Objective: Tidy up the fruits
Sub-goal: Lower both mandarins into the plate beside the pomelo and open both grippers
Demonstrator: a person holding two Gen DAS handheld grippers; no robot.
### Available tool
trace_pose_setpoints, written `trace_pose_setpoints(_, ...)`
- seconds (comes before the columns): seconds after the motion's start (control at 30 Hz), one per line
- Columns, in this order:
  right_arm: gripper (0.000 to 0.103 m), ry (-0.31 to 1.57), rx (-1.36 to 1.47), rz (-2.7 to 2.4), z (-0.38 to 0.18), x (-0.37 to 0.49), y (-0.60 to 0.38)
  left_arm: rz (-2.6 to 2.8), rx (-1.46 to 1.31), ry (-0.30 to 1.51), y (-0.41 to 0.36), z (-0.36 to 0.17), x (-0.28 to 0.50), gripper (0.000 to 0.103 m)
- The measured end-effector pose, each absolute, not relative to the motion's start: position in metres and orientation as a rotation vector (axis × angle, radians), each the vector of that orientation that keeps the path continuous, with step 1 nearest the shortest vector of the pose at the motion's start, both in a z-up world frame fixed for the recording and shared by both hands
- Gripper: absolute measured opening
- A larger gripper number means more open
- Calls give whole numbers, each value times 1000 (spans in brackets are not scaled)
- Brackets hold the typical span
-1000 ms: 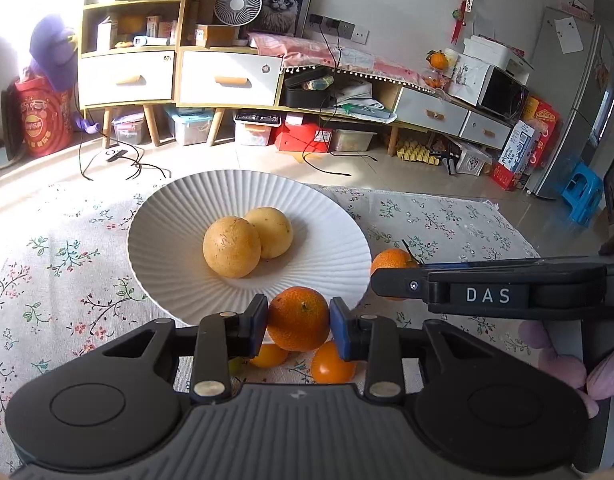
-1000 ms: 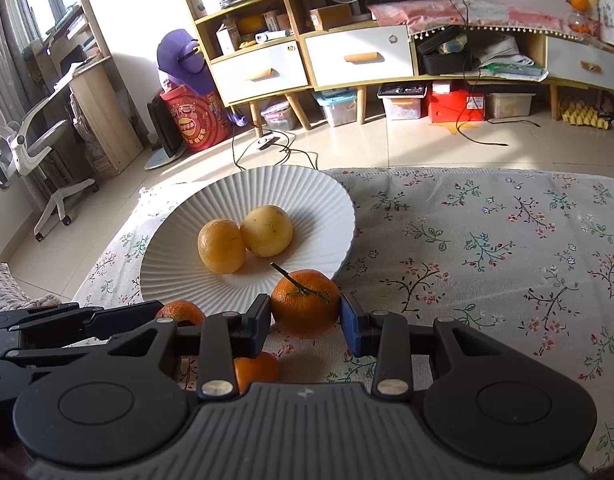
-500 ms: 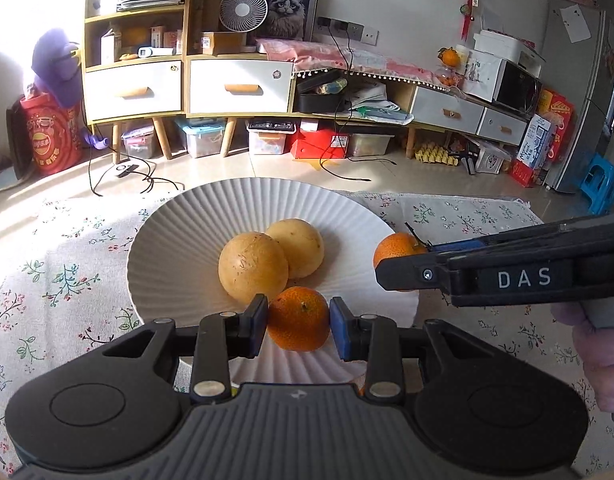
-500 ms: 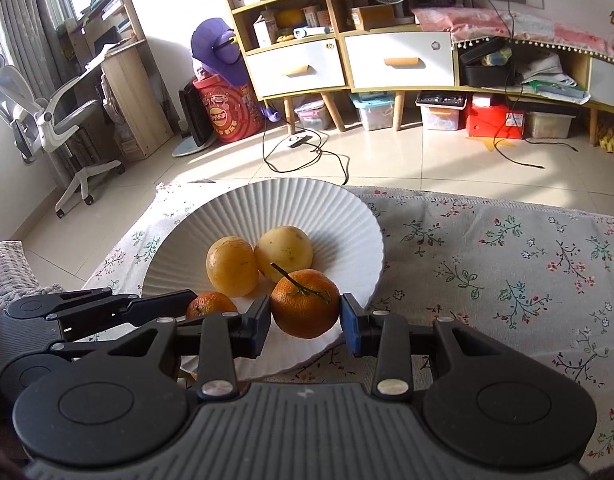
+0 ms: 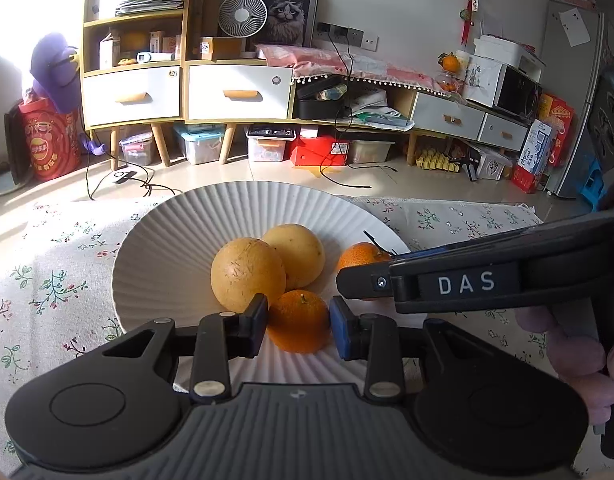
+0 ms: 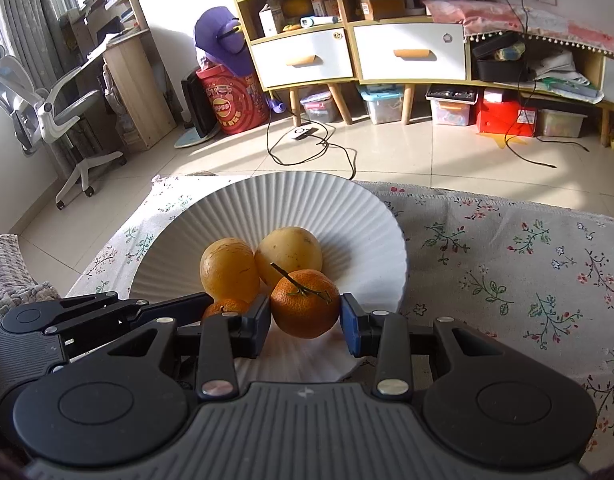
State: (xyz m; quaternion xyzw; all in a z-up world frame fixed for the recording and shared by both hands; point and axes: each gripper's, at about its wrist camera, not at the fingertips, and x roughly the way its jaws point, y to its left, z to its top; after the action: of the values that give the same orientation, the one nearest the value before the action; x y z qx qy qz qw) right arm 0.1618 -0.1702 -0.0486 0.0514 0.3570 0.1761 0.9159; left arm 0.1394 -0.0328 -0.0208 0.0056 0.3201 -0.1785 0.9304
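The left claw (image 5: pixel 298 326) is closed on a small orange (image 5: pixel 299 320), its pads pressing the fruit's two sides, and holds it low over the near part of the plate (image 5: pixel 167 248). The right claw (image 6: pixel 305 316) is likewise clamped on a stemmed orange (image 6: pixel 305 304), which sits over the plate's near edge in the right wrist view. The two claws are close together, side by side, the right one's arm crossing the left wrist view just beside the held fruit.

The step in hand looks like setting both oranges down on the plate. To do it well, each fruit should probably be lowered until it rests on the ribbed surface before the pads part; released from any height, a round fruit could roll across the sloping plate or off its rim. The claws are best opened one at a time, since they stand so near that widening jaws might knock each other.

Just beyond the held fruit lie two yellow fruits (image 5: pixel 267 264), touching one another at the plate's middle. The small orange is nearly against the nearer yellow one, so a gentle release would avoid nudging the pair. A spot on the bare white surface to either side seems safer.

The plate stands on a table under a floral cloth (image 6: pixel 507 272).
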Motion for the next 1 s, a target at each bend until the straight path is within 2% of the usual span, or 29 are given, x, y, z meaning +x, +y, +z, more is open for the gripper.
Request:
trace_pose_setpoints(0.57,36,734,135,376,-45,167,-171,-364,35,672,-35,-23,143,23)
trace_pose_setpoints(0.8,45,724,133,369,-37,159,-171,-367,59,699,-35,-20,138,44)
trace_pose_setpoints(1.0,61,723,107,339,-30,146,-169,-380,72,702,-34,-9,128,59)
